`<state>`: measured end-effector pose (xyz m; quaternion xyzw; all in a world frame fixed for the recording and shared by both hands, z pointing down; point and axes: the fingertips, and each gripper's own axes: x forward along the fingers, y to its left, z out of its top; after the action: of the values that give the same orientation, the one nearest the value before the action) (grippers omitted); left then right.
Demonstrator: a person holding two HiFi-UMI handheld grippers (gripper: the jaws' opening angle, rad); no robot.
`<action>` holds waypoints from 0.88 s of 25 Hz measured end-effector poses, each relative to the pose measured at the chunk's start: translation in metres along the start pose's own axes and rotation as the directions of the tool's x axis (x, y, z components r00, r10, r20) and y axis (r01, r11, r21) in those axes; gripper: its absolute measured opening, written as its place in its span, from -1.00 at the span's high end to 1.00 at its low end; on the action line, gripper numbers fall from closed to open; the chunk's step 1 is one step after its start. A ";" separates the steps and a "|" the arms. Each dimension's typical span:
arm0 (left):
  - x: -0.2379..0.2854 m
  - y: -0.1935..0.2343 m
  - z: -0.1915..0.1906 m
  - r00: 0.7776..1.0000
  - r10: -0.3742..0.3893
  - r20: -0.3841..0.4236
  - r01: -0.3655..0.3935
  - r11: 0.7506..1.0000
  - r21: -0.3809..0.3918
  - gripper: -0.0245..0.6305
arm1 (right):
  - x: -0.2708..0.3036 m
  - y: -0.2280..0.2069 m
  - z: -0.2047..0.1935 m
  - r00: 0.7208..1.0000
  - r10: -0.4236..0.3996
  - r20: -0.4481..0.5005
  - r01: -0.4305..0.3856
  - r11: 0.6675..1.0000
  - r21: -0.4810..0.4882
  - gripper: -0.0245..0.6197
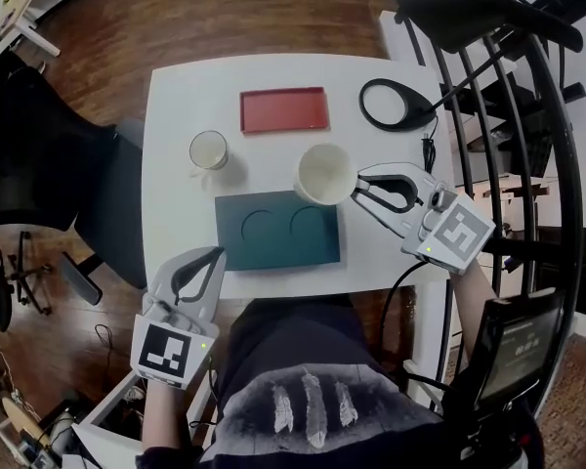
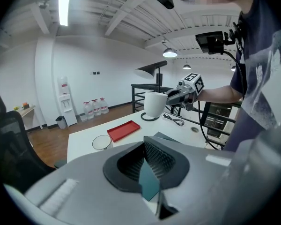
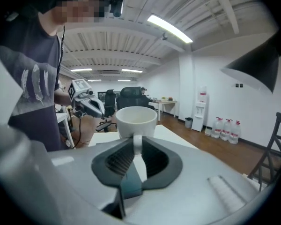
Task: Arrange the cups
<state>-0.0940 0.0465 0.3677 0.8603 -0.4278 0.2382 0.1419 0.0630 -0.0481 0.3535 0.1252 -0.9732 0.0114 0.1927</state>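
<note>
- Dark shirt with a pale claw-mark print fills the bottom of the head view; it belongs to the person holding both tools.
- Just above it, the left gripper [image 1: 215,256] hangs at the near left corner of the white table [image 1: 176,96], its jaws together with nothing between them.
- On the other side, the right gripper [image 1: 359,190] is clamped on the handle of a white cup [image 1: 325,173], which sits upright and empty over the far right corner of the teal tray [image 1: 276,242].
- That tray has two round recesses, both bare.
- A glass cup [image 1: 208,150] stands on the table left of the white cup and apart from the tray's far left corner.
- Farther back lies a red tray [image 1: 284,109], with a black oval base [image 1: 397,104] to its right.
- From the left gripper view, the ribbed pads meet tip to tip and hold nothing; beyond them the white cup is in the air, clear of the table top, carried by the other gripper.
- From the right gripper view, the cup's handle runs straight down between the two pads, which press on it from both sides; the cup's rim is level and its inside looks empty.
</note>
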 end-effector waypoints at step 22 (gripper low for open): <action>0.010 -0.018 -0.011 0.999 -0.031 -0.044 0.032 0.999 0.016 0.92 | 0.015 0.060 -0.098 0.970 0.203 -0.132 -0.201 0.979 0.030 0.79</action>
<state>-0.0781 0.0558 0.3817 0.8627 -0.4090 0.2581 0.1479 0.0712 0.0129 0.4511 0.0261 -0.9655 0.0476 0.2547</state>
